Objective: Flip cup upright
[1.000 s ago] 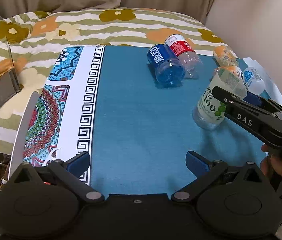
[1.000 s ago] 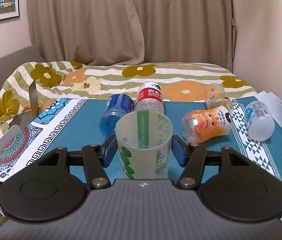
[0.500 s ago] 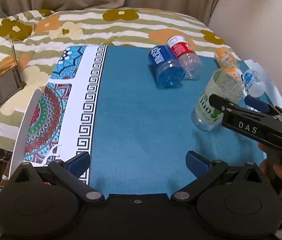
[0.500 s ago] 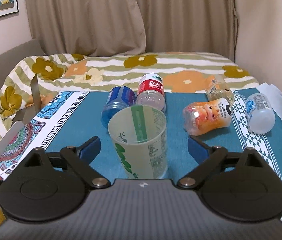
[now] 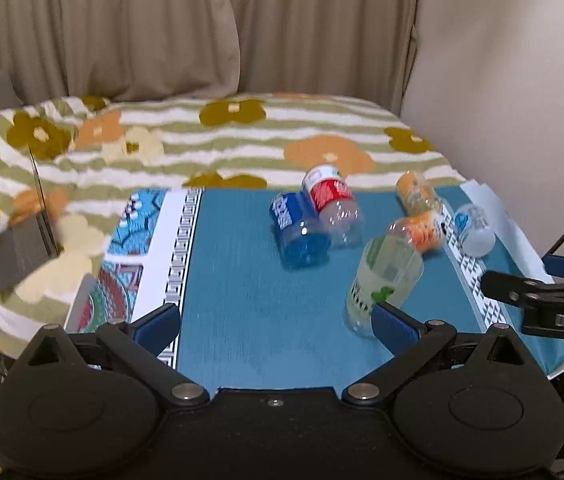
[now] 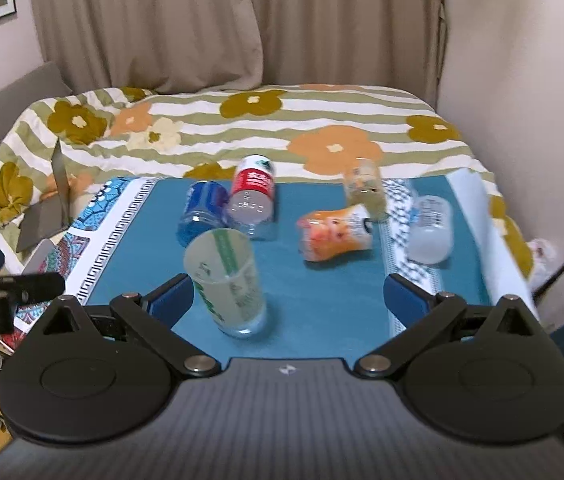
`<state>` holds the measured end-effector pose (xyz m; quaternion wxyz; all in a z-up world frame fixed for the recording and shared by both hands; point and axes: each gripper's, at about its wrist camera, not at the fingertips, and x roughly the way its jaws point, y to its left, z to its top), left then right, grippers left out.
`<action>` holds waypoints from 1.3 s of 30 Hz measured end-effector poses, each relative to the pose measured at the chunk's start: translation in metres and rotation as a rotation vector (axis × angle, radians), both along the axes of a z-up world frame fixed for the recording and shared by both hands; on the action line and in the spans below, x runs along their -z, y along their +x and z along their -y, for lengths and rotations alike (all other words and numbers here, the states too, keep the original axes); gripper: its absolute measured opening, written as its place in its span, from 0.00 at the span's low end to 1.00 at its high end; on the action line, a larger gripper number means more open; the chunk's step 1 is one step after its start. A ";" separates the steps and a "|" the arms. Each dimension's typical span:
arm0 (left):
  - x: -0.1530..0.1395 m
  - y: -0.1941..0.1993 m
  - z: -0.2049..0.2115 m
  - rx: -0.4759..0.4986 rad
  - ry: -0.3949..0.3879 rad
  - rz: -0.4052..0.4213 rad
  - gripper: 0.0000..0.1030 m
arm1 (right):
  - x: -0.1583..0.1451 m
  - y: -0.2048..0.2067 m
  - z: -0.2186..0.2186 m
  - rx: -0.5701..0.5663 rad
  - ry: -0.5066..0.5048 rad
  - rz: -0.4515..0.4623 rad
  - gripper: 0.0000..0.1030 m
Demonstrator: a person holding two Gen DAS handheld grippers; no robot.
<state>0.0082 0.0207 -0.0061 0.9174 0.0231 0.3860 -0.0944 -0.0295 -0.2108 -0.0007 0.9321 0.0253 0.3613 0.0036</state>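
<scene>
Cup (image 6: 226, 280) stands mouth-up on the teal mat (image 6: 321, 304), free of both tools. The right gripper (image 6: 287, 292) and left gripper (image 5: 276, 322) are spread wide, empty. It looks light, thin and easily crushed; grip gently mid-wall. Motion blur hides its printed label.

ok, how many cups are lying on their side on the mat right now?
5: blue cup and red cup touching at back centre, orange cup mid-right, small clear cup behind it, white cup far right.
</scene>
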 end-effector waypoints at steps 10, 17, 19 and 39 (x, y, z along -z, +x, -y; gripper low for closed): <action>0.002 -0.016 0.014 0.000 0.052 0.054 1.00 | -0.001 -0.014 0.016 0.050 -0.030 -0.102 1.00; 0.002 -0.018 0.014 -0.005 0.044 0.061 1.00 | 0.003 -0.019 0.022 0.088 -0.033 -0.136 1.00; 0.001 -0.019 0.014 -0.003 0.044 0.065 1.00 | 0.002 -0.019 0.024 0.096 -0.023 -0.136 1.00; -0.001 -0.020 0.012 0.007 0.057 0.076 1.00 | -0.001 -0.018 0.022 0.099 -0.024 -0.126 1.00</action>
